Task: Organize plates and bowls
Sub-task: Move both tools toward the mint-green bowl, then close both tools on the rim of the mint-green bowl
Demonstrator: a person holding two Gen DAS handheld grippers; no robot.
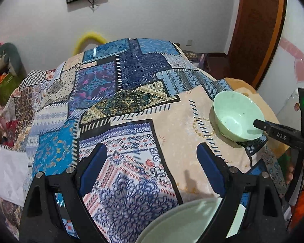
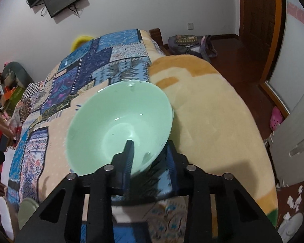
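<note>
- One green bowl (image 2: 119, 125) is pinched at its rim by the right gripper (image 2: 150, 158).
- One plate (image 1: 184, 222) is seen below the left gripper (image 1: 152, 162), whose fingers are spread, empty.

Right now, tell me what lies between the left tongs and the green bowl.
Only bare patchwork cloth: the left wrist view shows nothing standing between the open left tongs and the green bowl, whose rim the right tongs clamp.

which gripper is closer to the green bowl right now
Right. The right gripper is clamped on the green bowl, one finger inside the rim, one outside. The left gripper is open over the patchwork cloth, well apart from it.
</note>
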